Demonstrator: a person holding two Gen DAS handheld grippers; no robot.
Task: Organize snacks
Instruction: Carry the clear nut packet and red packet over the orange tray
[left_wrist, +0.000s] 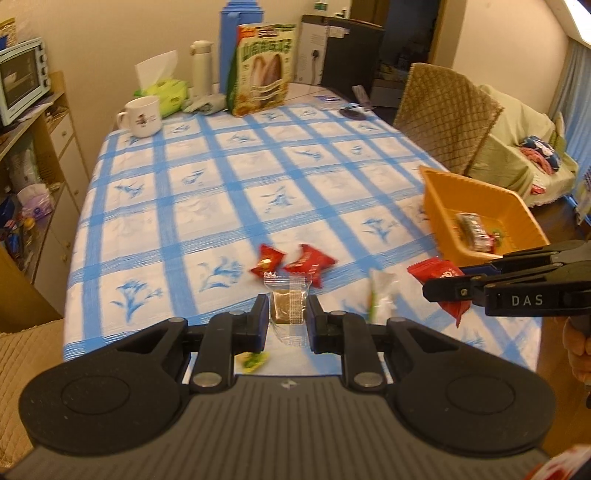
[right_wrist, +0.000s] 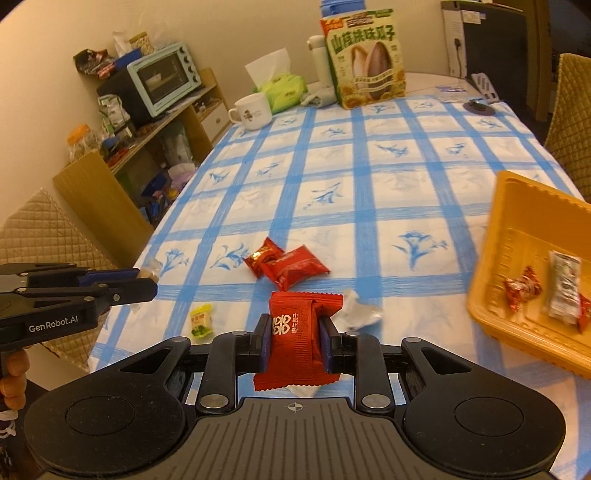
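Left wrist view: my left gripper is clenching a clear-wrapped brown snack above the blue-checked tablecloth.
Right wrist view: my right gripper is grasping a red snack packet, its pads pressing both sides.
Orange basket: sitting at the tablecloth's right edge, holding a few wrapped snacks.
Two red packets: lying together on the cloth, left of the basket, beyond my right gripper.
Yellow-green candy: lying near the cloth's front edge, further left of the basket.
White wrapper: lying between my red packet and the basket.
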